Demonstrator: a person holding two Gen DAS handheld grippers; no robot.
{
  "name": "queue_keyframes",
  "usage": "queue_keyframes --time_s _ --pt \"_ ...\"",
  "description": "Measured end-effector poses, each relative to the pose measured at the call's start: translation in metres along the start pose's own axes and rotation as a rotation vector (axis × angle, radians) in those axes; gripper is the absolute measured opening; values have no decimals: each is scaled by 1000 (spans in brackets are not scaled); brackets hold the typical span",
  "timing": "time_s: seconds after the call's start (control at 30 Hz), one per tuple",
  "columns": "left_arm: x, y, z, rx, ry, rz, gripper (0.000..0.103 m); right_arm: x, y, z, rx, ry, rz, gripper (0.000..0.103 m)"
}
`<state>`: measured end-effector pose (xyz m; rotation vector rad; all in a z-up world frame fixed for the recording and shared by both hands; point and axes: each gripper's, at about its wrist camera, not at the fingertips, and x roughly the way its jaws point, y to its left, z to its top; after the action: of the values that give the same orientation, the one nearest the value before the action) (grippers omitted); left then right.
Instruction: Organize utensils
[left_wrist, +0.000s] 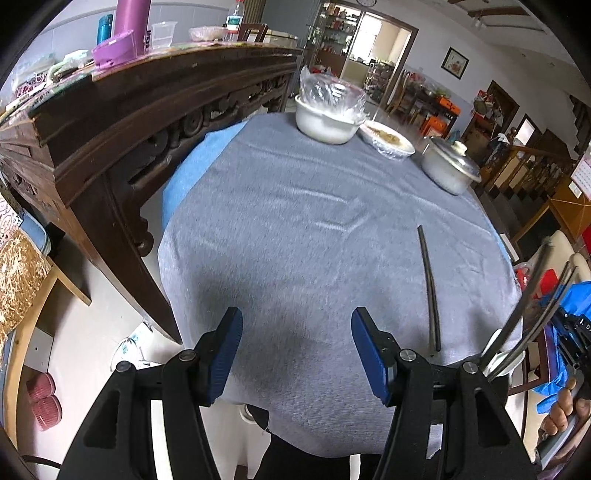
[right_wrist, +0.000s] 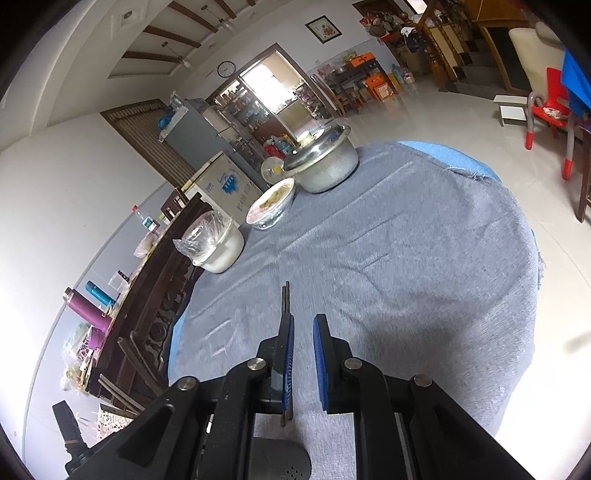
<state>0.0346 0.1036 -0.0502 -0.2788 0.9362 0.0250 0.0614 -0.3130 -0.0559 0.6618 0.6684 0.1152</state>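
A pair of dark chopsticks (left_wrist: 430, 291) is seen lying flat on the grey cloth (left_wrist: 295, 221), long axis running from 6 to 12 o'clock, thin tips toward 12, sticks side by side and touching. Left gripper (left_wrist: 297, 354) is held above the cloth at 9 o'clock of the pair, fingers apart, nothing between. Right gripper (right_wrist: 303, 362) is nearly closed on nothing; chopsticks (right_wrist: 286, 299) show past its left finger.

Both black plastic tongs, left (left_wrist: 297, 354) and right (right_wrist: 303, 360), share one build: angular linkage arms pinned with round silver screws, each tipped with ribbed blue rubber pads (left_wrist: 225, 354), and a bright blue sleeve (left_wrist: 576, 295) shows behind.
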Motion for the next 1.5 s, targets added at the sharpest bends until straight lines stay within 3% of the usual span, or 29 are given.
queue_keyframes --time_s 0.43,0.83,1.17,1.5 --pt "42 8 -1 -20 88 14 62 44 3 5 -23 101 -6 13" --pt "87 22 9 -55 163 23 62 189 28 18 -159 401 -9 13" --pt "95 13 31 -37 137 10 62 255 60 8 -352 389 -71 13" --pt "107 0 36 -16 150 -6 62 274 69 0 -463 372 -178 13"
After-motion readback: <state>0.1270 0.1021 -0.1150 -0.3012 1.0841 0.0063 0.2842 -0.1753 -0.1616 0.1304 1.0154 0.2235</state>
